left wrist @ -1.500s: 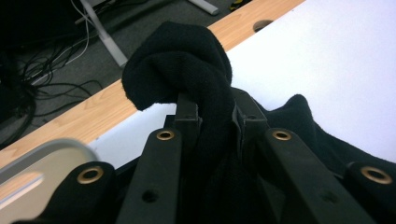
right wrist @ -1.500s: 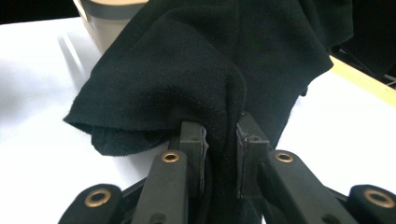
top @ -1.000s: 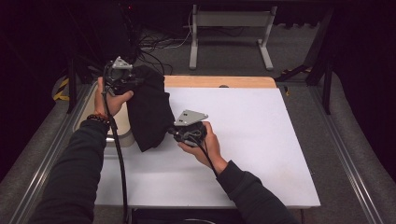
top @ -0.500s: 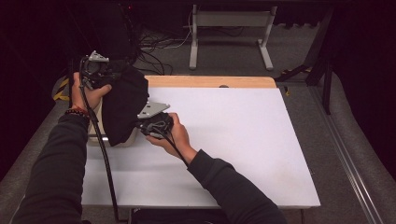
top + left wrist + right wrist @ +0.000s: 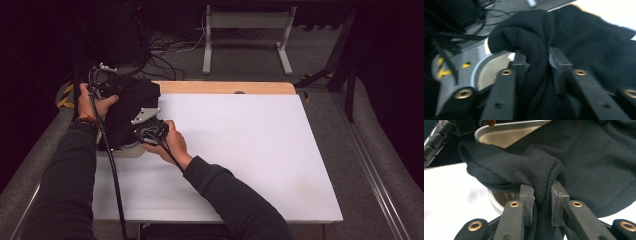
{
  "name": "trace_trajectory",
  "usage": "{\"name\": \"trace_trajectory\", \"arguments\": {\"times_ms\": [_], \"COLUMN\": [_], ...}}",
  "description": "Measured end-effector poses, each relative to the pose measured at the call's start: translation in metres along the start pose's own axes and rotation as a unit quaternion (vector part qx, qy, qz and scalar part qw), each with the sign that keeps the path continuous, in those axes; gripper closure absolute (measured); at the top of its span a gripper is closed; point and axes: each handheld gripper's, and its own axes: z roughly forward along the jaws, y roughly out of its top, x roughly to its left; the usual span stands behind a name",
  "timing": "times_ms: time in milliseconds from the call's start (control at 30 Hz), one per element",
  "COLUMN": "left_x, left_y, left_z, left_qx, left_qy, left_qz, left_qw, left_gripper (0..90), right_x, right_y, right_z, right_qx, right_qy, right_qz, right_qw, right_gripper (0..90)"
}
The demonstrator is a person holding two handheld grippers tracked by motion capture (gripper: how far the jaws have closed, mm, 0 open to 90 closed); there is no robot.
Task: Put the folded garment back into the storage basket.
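Note:
A black cloth [image 5: 131, 104] hangs between both grippers over a round grey bin [image 5: 125, 151] at the table's left edge. My left gripper [image 5: 119, 94] holds the cloth's far side. In the left gripper view a fold of the cloth [image 5: 586, 45] fills the gap of the left gripper [image 5: 537, 62]; its jaws have just been opening, and the pads still touch the fold. The bin's rim [image 5: 486, 67] lies below. My right gripper [image 5: 134, 126] holds the near side. In the right gripper view the right gripper [image 5: 542, 192] is shut on a pinched fold of the cloth [image 5: 586, 157] above the bin [image 5: 506, 130].
The white tabletop [image 5: 240, 150] stretches to the right, with a wooden strip [image 5: 225, 87] at its back edge. Yellow-black tape [image 5: 65, 97] marks the floor at left. Cables and a metal frame [image 5: 245, 35] lie beyond the table.
Both hands have carried the black cloth leftward, from over the table's left part to above the bin at its left edge. The cloth now hangs lower.

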Motion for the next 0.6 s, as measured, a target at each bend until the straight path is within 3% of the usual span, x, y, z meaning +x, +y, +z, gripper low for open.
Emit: {"name": "trace_trajectory", "arguments": {"times_ms": [67,133,233,367,533,600], "left_x": [-0.001,-0.002,-0.004,-0.008,-0.013,-0.016], "left_y": [0.001,0.001,-0.001,-0.005,-0.011,-0.012], "left_z": [0.005,0.005,0.0,-0.015,-0.021,-0.018], "left_qx": [0.013,0.014,-0.008,-0.047,-0.054,-0.046], "left_qy": [0.018,0.022,0.014,0.0,-0.005,-0.011], "left_qz": [0.0,-0.001,-0.007,-0.005,0.003,0.0], "left_qw": [0.9998,0.9997,0.9998,0.9989,0.9985,0.9989], "left_gripper": [57.8,50.5,47.6,45.7,43.3,43.8], "right_x": [0.002,0.002,0.004,0.008,0.007,0.002], "right_y": [0.001,0.002,0.001,0.005,0.006,0.005], "right_z": [0.003,0.005,0.011,0.017,0.015,0.007], "right_qx": [0.002,0.002,0.004,0.006,0.003,-0.011], "right_qy": [-0.002,-0.003,-0.001,-0.004,0.006,0.014], "right_qz": [-0.001,-0.002,-0.003,-0.009,0.008,0.022], "right_qw": [1.0,1.0,1.0,0.9999,0.9999,0.9996], "right_gripper": [73.7,72.2,62.6,57.2,44.7,41.6]}}
